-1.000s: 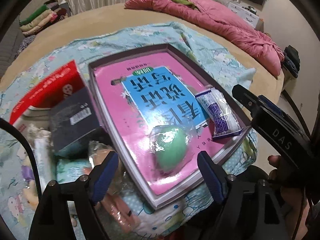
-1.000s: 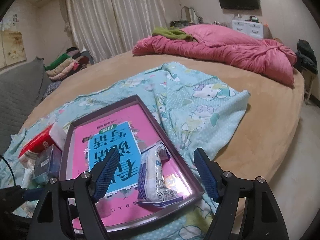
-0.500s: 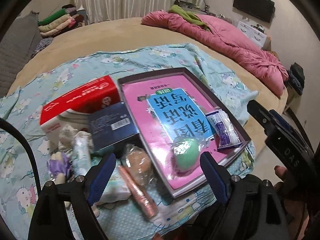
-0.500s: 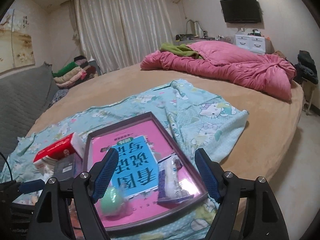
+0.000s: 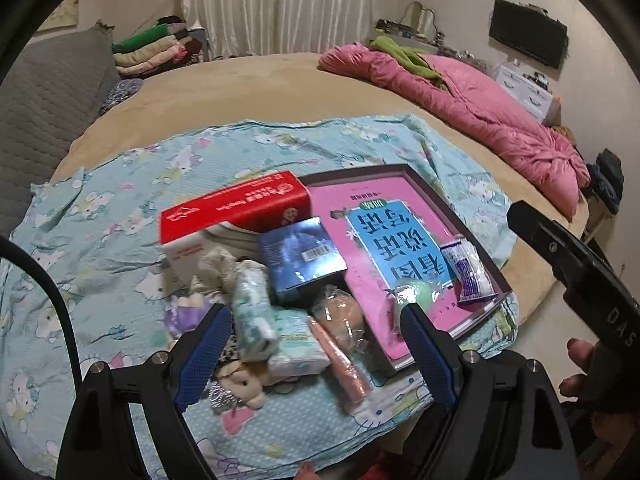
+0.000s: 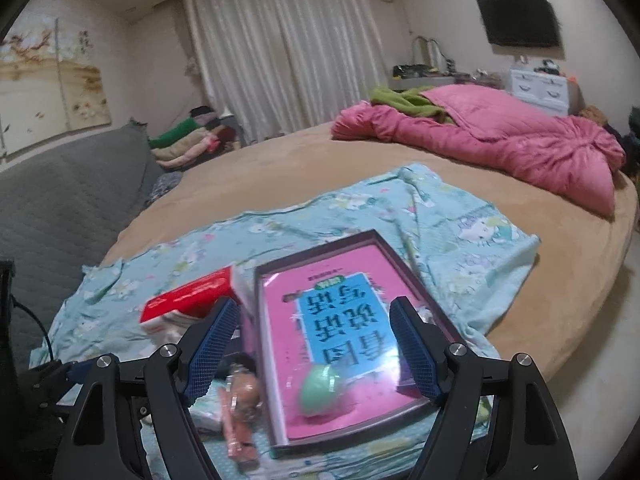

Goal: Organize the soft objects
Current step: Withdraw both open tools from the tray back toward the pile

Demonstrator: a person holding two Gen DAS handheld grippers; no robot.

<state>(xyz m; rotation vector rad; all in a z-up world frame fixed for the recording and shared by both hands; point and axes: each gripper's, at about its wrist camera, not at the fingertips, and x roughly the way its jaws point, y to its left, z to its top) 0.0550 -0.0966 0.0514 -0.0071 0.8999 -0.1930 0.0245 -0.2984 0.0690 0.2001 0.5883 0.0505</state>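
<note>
A tan bed (image 5: 256, 80) carries a blue sheet (image 5: 120, 208), and on it lies a pink tray (image 5: 408, 184) printed with a blue label. A red box (image 5: 236, 208) and dark blue box (image 5: 300, 256) sit left of the tray. A green sponge (image 5: 414, 294) and white packet (image 5: 470, 272) rest on the tray; a blurred heap, perhaps small toys (image 5: 248, 312), lies left of it. Left gripper (image 5: 316, 350) and right gripper (image 6: 312, 346) hover wide apart, empty.
</note>
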